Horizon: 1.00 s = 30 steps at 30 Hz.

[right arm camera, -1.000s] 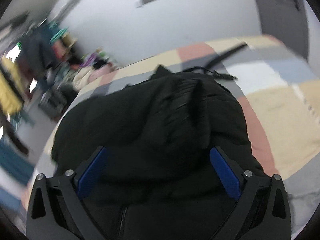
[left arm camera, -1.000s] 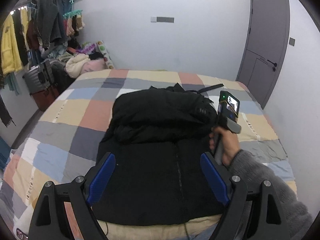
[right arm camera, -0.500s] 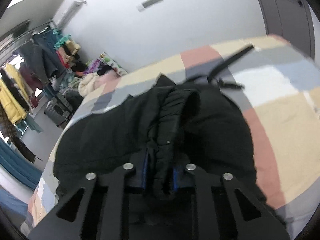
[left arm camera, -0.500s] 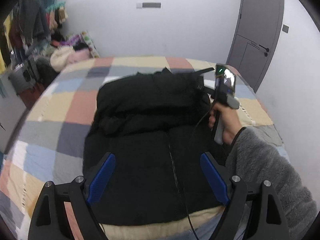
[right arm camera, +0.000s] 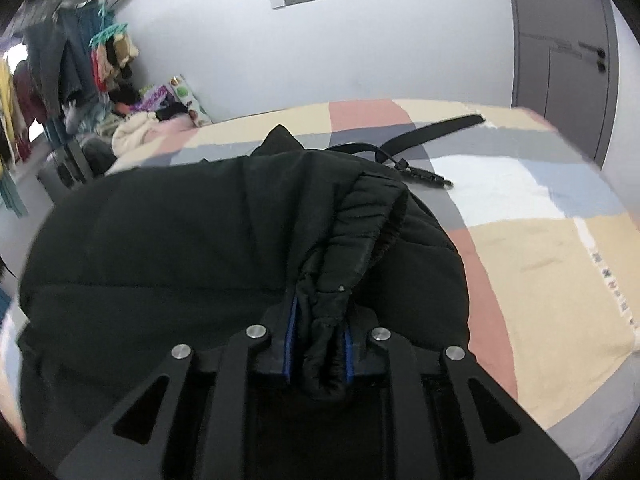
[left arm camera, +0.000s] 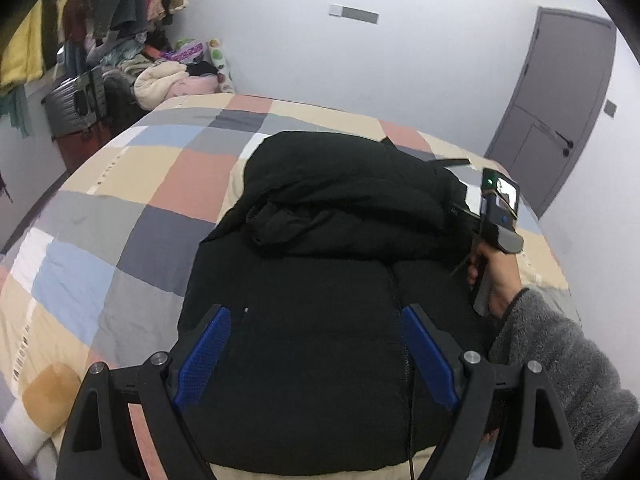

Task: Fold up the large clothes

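Note:
A big black padded jacket (left arm camera: 320,280) lies on the patchwork bed (left arm camera: 120,220), its top part folded back over the body. My left gripper (left arm camera: 316,340) hovers open over the jacket's lower half, nothing between its blue pads. The right gripper (right arm camera: 318,312) has a bunched ridge of the jacket (right arm camera: 348,248) between its pads; they press on the cloth while the jaws are opening slightly. In the left wrist view a hand (left arm camera: 496,276) in a grey fleece sleeve holds that gripper at the jacket's right edge, its fingertips hidden in the cloth.
A black belt (right arm camera: 436,130) lies on the bed beyond the jacket. A grey door (left arm camera: 560,120) stands at the right wall. A pile of clothes (left arm camera: 168,76), a suitcase (left arm camera: 76,104) and hanging garments fill the left corner.
The right gripper went from wide open over the jacket to closed on a bunch of its cloth. The left gripper sank nearer the jacket, still open.

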Each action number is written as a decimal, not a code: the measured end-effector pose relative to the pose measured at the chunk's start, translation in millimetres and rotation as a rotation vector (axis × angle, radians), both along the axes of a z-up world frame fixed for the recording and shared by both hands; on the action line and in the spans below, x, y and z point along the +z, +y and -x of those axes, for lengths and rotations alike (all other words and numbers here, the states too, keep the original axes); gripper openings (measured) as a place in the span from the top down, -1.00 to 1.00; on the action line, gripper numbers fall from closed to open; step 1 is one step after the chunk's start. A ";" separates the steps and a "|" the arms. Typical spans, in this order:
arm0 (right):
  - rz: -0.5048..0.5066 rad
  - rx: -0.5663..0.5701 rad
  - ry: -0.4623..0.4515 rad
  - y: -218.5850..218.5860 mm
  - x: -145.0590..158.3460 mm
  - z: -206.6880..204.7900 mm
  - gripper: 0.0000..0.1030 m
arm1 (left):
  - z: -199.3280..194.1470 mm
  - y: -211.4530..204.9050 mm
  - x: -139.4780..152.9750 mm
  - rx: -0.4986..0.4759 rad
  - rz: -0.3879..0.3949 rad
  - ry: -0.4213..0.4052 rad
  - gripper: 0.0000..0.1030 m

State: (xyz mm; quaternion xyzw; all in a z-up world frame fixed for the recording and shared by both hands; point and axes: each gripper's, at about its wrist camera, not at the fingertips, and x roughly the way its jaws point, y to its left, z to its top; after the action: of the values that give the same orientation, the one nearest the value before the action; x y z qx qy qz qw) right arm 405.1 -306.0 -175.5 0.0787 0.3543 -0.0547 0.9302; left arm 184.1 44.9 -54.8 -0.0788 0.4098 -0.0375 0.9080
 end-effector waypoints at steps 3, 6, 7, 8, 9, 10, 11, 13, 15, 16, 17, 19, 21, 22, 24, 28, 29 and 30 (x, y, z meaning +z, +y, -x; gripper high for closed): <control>0.023 0.001 -0.016 1.1 4.1 8.0 0.46 | 4.9 6.0 3.1 0.005 -0.007 -0.043 -0.68; 0.056 -0.028 -0.010 4.4 13.6 25.4 0.10 | 12.4 10.7 8.7 -0.005 -0.007 -0.094 -0.68; 0.060 -0.034 -0.008 5.6 15.7 31.6 0.04 | 13.3 12.6 9.9 -0.014 -0.008 -0.111 -0.68; 0.068 -0.038 0.001 8.0 18.6 40.6 0.03 | 15.5 14.9 10.8 -0.022 -0.010 -0.137 -0.68; 0.079 -0.038 0.003 11.4 22.0 51.4 0.03 | 16.3 16.4 11.1 -0.021 -0.016 -0.153 -0.69; 0.094 -0.032 0.001 15.5 25.4 62.3 0.02 | 16.6 19.2 10.3 -0.009 -0.034 -0.163 -0.68; 0.099 -0.023 -0.005 19.3 29.3 74.3 0.03 | 17.0 23.9 8.0 0.006 -0.046 -0.165 -0.68; 0.093 -0.020 -0.021 25.1 38.0 98.7 0.03 | 17.6 33.3 2.6 0.013 -0.030 -0.164 -0.68; 0.080 -0.024 -0.030 27.9 46.3 121.2 0.02 | 20.0 46.2 -4.6 0.027 -0.004 -0.153 -0.68; 0.078 -0.021 -0.027 30.3 49.6 128.5 0.03 | 21.1 50.4 -7.7 0.024 0.003 -0.154 -0.68; 0.089 -0.018 -0.028 32.3 55.7 142.2 0.02 | 22.5 54.0 -11.9 0.016 0.010 -0.157 -0.68; 0.097 -0.004 -0.023 36.8 61.7 157.7 0.02 | 21.6 66.3 -24.1 0.016 0.054 -0.151 -0.68; 0.083 0.017 0.005 38.5 61.7 176.5 0.01 | 17.8 77.7 -38.3 0.028 0.102 -0.122 -0.68; 0.073 0.028 0.024 39.7 59.5 181.8 0.01 | 15.2 83.9 -46.9 0.030 0.131 -0.100 -0.68; 0.051 0.044 0.075 39.1 54.1 191.0 0.01 | 12.2 92.9 -63.0 0.032 0.172 -0.066 -0.68; -0.002 0.045 0.137 31.8 41.7 200.8 0.00 | 4.3 104.3 -93.4 0.054 0.186 0.017 -0.69; -0.002 0.034 0.168 27.7 35.9 202.1 -0.01 | 1.1 109.0 -100.6 0.068 0.203 0.045 -0.68; -0.007 0.023 0.187 25.3 32.1 202.7 -0.01 | -1.8 113.3 -106.8 0.081 0.216 0.071 -0.69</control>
State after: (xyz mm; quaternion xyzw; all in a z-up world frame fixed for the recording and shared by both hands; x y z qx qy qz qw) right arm 202.4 -280.7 -143.4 0.0723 0.4406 -0.0500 0.8934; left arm 185.9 158.3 -161.7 -0.1938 0.4319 -0.0416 0.8799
